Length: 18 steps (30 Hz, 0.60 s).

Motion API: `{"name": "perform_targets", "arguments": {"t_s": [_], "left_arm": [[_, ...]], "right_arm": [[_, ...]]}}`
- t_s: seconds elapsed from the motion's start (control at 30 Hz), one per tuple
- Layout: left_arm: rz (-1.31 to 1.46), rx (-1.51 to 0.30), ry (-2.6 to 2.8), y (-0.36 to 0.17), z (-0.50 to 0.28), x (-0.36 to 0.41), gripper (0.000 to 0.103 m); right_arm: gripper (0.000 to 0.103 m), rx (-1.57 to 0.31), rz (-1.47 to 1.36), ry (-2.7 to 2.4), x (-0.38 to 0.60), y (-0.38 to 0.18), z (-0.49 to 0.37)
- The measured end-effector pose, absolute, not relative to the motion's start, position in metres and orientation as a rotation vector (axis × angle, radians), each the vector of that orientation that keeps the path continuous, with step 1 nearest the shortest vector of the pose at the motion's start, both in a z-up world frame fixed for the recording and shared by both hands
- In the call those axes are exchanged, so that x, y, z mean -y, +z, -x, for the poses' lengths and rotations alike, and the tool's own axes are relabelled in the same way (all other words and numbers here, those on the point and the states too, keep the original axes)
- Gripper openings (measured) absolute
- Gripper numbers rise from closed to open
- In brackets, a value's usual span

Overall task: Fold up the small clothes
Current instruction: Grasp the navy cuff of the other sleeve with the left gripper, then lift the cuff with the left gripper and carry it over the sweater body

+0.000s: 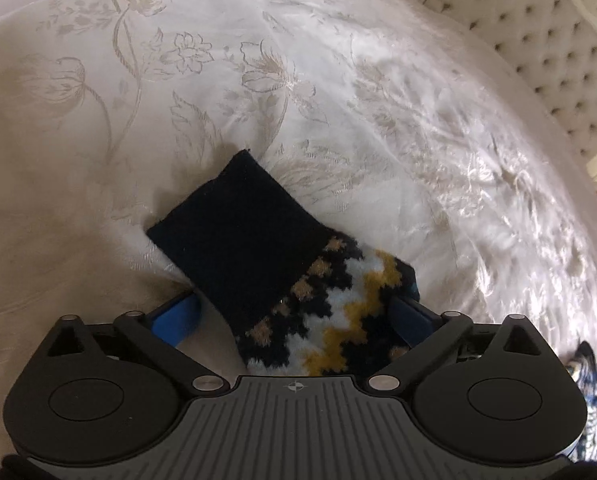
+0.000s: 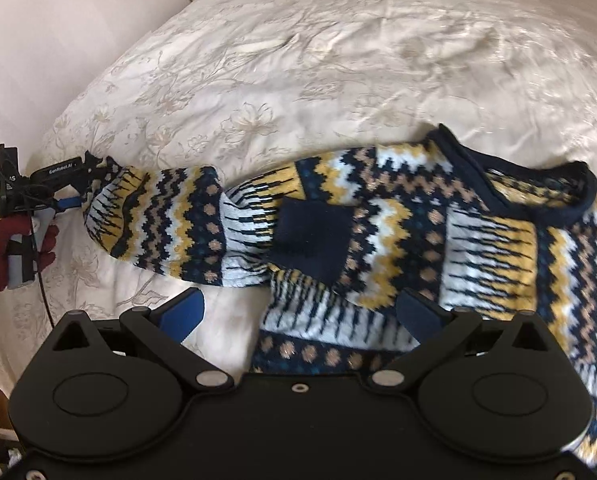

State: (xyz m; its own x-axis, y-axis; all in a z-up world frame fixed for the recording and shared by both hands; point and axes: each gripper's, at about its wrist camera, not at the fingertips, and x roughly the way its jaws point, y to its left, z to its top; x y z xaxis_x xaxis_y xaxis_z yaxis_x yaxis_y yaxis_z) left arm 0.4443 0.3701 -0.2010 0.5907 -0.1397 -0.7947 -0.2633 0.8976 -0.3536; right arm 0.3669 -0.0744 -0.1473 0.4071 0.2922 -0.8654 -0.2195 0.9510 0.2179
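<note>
Left hand-held gripper [image 1: 294,312], blue pads spread to their widest, straddles the navy ribbed cuff [image 1: 234,232] of the navy, yellow and pale-blue zigzag knitted sweater [image 2: 398,240] without pinching it. Our right gripper [image 2: 298,312] hangs open above the sweater's lower sleeve, holding nothing. We judge folding barely begun: one sleeve lies crossed over the chest, the other stretched straight out. Sweater lies flat on the cream floral bedspread [image 2: 298,60], long axis crosswise, neckline toward the headboard side.
</note>
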Motion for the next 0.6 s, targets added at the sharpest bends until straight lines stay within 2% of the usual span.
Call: {"name": "perform_targets", "arguments": {"t_s": [0.2, 0.43, 0.47, 0.5, 0.53, 0.6], "left_arm": [[0.469, -0.89, 0.046, -0.203, -0.446, -0.373, 0.102], [0.496, -0.905, 0.049, -0.201, -0.45, -0.377, 0.1], [0.496, -0.912, 0.058, -0.2, -0.451, -0.377, 0.096], [0.486, -0.921, 0.082, -0.198, -0.451, -0.378, 0.081], [0.469, -0.936, 0.114, -0.195, -0.451, -0.378, 0.074], [0.448, -0.945, 0.161, -0.19, -0.447, -0.378, 0.048]], "right_arm": [[0.102, -1.142, -0.062, 0.347, 0.065, -0.158, -0.378], [0.102, -1.163, -0.057, 0.351, 0.062, -0.163, -0.382], [0.102, -1.162, -0.057, 0.349, 0.062, -0.162, -0.383], [0.102, -1.161, -0.057, 0.346, 0.062, -0.161, -0.383], [0.102, -1.157, -0.056, 0.345, 0.062, -0.16, -0.383], [0.102, -1.151, -0.057, 0.341, 0.063, -0.158, -0.382]]}}
